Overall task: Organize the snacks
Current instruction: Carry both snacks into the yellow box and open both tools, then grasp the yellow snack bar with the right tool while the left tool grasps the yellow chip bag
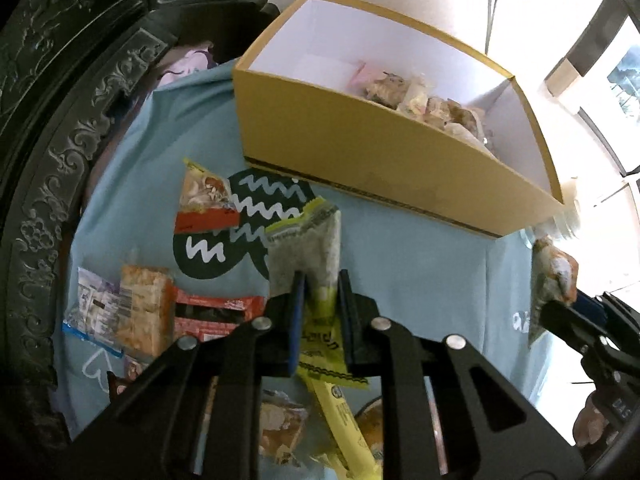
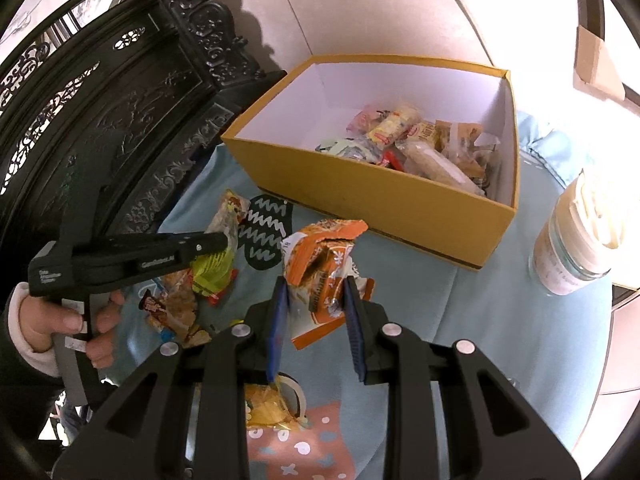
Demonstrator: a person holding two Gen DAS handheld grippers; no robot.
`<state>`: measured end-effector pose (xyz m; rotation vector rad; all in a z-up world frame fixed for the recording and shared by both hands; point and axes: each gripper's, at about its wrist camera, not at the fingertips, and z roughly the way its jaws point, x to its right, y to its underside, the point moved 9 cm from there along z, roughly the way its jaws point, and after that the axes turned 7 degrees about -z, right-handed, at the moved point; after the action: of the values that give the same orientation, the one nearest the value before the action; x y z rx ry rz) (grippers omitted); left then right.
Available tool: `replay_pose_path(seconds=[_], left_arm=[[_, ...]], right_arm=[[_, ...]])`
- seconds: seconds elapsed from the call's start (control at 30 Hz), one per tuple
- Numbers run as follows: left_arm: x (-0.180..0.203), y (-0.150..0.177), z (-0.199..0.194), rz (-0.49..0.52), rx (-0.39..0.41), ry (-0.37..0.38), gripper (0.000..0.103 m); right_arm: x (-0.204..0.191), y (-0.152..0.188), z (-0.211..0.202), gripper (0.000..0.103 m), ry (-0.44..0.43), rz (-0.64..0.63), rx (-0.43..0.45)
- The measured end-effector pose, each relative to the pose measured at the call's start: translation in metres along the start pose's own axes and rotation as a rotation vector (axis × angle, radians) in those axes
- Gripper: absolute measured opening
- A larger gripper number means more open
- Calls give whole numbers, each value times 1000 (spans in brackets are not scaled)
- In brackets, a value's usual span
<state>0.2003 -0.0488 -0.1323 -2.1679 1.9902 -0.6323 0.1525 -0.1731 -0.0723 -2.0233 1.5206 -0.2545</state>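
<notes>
A yellow cardboard box with white inner walls stands on the light blue cloth; it also shows in the right wrist view, holding several wrapped snacks. My left gripper is shut on a green-and-grey snack packet, held above the cloth in front of the box. My right gripper is shut on an orange snack packet, also short of the box. The left gripper shows in the right wrist view, the right one at the left view's edge.
Loose snacks lie on the cloth at the left and below the grippers. A white-lidded jar stands right of the box. Dark carved furniture rises at the left. A pink patterned pouch lies near me.
</notes>
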Motion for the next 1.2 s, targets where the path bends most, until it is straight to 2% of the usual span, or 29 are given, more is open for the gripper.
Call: replay_pose_path(seconds=[0.13, 0.3, 0.37, 0.5, 0.63, 0.67, 0.7, 0.73, 0.8, 0.93, 1.2], left_arm=[[22, -13, -33, 62, 65, 24, 15], [58, -62, -81, 117, 187, 78, 15], [73, -89, -90, 141, 239, 73, 15], [93, -132, -68, 153, 242, 48, 15], [104, -158, -34, 145, 222, 16, 16], [106, -162, -28, 139, 225, 14, 34], [105, -165, -22, 133, 221, -4, 70], [100, -168, -17, 125, 231, -56, 80], [96, -168, -23, 137, 283, -94, 81], [88, -156, -34, 177, 316, -145, 81], [73, -122, -66, 162, 332, -164, 81]], right_arm=[[1, -13, -11, 28, 5, -10, 37], [11, -60, -33, 28, 34, -16, 141], [21, -80, -36, 28, 53, -4, 172], [42, -106, -31, 28, 106, 25, 198], [71, -123, -7, 30, 162, 87, 170], [78, -124, -2, 32, 168, 113, 158], [84, -124, 3, 40, 172, 139, 142], [93, -120, 7, 46, 188, 186, 126], [97, -115, 5, 51, 185, 211, 139], [82, -95, 0, 51, 189, 136, 127], [27, -36, -4, 51, 116, 31, 53]])
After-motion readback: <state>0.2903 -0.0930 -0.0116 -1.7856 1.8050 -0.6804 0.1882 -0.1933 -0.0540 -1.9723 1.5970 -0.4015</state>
